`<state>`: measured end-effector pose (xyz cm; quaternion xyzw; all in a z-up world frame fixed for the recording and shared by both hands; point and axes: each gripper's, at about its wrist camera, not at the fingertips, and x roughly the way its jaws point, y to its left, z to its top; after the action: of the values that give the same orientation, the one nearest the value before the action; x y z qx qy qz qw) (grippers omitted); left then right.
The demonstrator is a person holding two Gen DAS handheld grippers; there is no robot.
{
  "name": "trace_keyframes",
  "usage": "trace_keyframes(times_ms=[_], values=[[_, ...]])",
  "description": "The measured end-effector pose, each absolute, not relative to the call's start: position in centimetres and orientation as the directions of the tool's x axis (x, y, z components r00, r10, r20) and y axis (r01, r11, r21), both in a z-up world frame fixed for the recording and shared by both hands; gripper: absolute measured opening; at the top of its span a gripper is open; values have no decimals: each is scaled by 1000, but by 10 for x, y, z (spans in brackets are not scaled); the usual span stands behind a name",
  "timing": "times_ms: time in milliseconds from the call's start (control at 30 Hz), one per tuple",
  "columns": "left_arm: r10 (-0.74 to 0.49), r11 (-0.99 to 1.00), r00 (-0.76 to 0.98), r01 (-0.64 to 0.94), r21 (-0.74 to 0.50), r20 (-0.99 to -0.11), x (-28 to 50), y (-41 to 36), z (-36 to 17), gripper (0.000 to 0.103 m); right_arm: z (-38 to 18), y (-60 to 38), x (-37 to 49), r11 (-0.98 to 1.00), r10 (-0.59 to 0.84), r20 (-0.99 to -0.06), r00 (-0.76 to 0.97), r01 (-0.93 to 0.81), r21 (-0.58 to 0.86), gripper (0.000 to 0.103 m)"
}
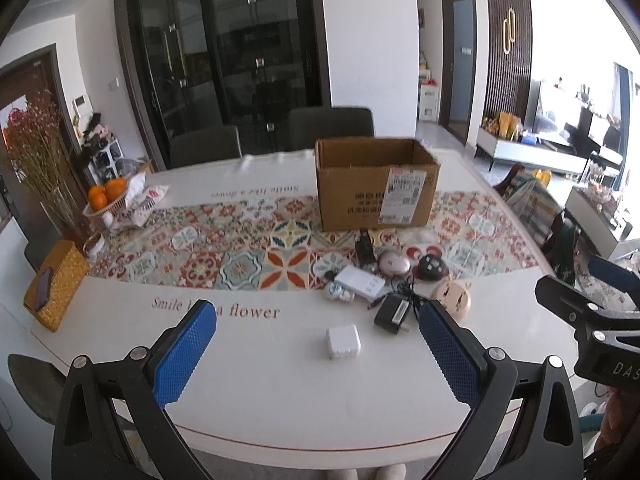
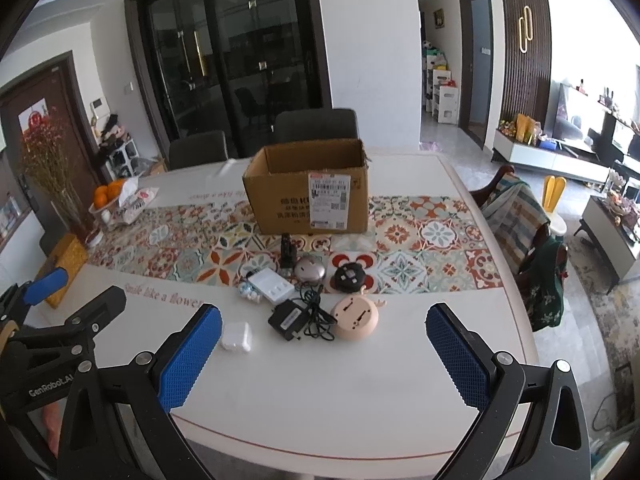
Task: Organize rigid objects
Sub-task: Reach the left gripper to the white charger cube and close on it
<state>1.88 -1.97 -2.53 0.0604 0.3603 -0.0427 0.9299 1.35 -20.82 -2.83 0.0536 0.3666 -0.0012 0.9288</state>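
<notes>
Item: my left gripper [image 1: 316, 336] and right gripper [image 2: 324, 336], both wide apart, empty, above the table's [image 1: 248, 396] near edge; white charger [image 1: 343, 341] nearest, open box [image 1: 376, 184] mid-table awaiting contents.

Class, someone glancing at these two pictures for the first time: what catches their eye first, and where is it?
An open cardboard box stands mid-table on the patterned tablecloth. In front of it lies a cluster of small gadgets, nearest a white charger cube. Both blue-padded tongs, left and right, hover open and empty.
</notes>
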Motion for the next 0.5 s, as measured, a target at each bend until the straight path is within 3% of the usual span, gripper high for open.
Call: trace_keyframes(times_ms=[500], values=[[2, 998, 573, 48, 37, -820, 43, -24, -98, 103, -107, -215, 55, 989, 139, -824, 550, -40, 140, 102]])
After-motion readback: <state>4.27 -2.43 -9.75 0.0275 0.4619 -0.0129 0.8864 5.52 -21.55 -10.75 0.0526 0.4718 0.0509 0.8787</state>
